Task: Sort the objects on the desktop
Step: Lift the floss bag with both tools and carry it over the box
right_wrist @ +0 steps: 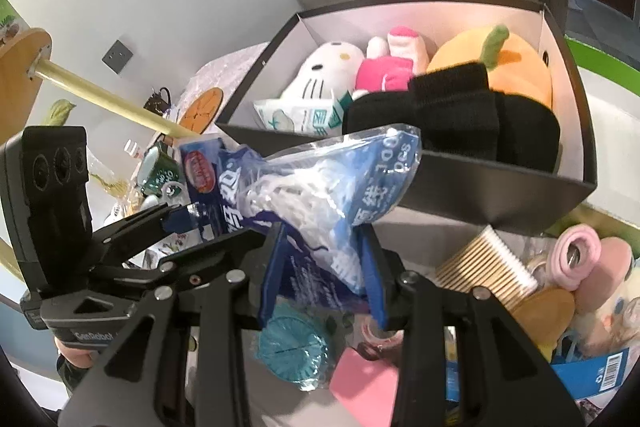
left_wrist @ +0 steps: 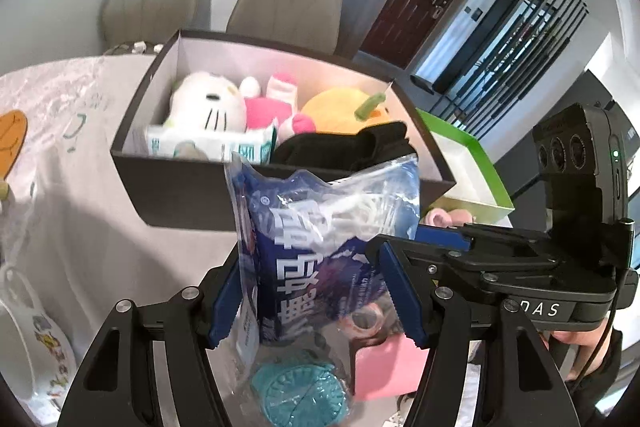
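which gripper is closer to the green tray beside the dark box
Right. The right gripper holds the blue bag on the side toward the green tray; the left gripper grips the bag's other side, farther from the tray.

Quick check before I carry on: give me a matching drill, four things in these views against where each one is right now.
Things:
1. blue-and-clear bag
2. orange plush
3. teal round item
4. paper cups

Places:
A. on the table below the tongs
B. clamped by both tongs, left tongs and right tongs
C. lying on their side on the table, outside the dark box
D. inside the dark box

Pairs: 1-B, 2-D, 3-A, 4-C
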Demonstrator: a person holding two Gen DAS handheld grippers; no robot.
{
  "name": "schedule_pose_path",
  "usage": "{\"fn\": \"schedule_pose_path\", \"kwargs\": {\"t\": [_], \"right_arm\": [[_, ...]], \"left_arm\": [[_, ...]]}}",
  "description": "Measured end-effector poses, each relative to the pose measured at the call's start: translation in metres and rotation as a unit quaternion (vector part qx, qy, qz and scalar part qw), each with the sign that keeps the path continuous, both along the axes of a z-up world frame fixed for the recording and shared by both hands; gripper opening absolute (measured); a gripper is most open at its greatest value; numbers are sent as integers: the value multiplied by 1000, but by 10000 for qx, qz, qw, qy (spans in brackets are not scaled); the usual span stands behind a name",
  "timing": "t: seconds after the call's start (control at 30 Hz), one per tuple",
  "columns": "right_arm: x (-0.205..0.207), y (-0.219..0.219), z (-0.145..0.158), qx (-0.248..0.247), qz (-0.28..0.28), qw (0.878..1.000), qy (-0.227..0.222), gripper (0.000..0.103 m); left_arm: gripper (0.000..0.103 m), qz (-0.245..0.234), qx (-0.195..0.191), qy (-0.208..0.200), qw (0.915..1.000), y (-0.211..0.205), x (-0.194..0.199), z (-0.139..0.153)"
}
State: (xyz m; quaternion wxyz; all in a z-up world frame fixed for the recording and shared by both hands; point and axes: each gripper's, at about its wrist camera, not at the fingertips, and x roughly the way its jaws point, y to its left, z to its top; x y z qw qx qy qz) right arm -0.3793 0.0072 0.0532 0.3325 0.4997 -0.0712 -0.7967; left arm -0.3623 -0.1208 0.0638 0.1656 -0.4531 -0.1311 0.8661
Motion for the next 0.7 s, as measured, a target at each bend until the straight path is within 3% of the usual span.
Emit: {"fn": "schedule_pose_path", "kwargs": {"t": [0.7], "right_arm": [[-1, 11, 50, -221, -139, 9989, 402, 38]], "left_arm": [[66, -113, -175, 468, 9987, 13, -9, 49]]}}
